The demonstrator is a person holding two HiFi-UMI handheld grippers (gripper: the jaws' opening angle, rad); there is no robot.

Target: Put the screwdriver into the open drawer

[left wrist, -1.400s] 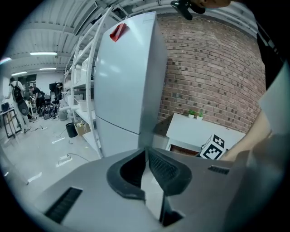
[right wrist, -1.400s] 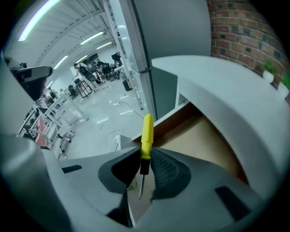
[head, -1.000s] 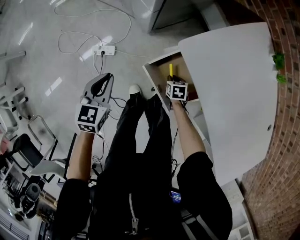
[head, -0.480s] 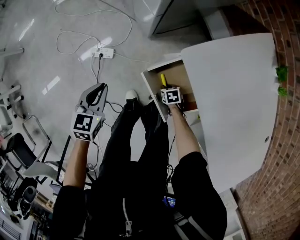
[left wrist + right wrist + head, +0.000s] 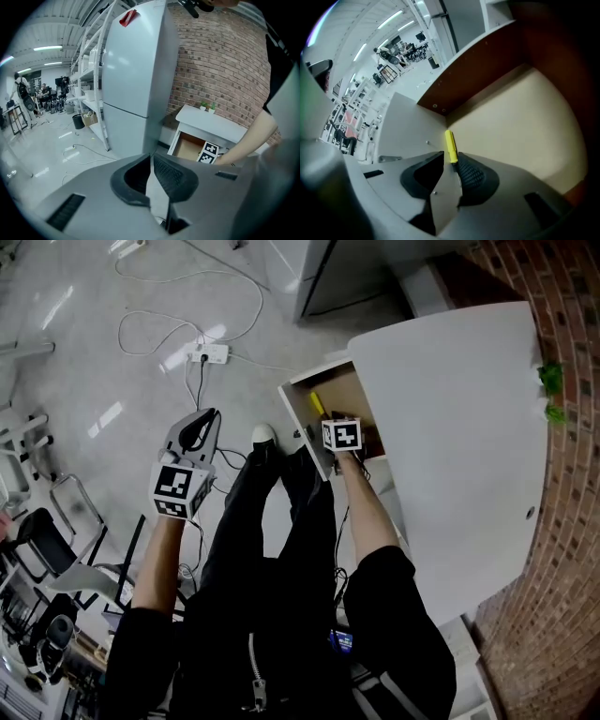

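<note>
Screwdriver (image 5: 450, 146) lies in drawer (image 5: 343, 390), seemingly against its front panel (image 5: 410, 129).

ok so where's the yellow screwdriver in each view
head view: screwdriver in the upper middle, inside the open drawer.
left gripper view: not in it; only the drawer shows, low and right of centre.
right gripper view: yellow handle at dead centre, near a drawer corner.
shared landmark: the open drawer's tan floor.
</note>
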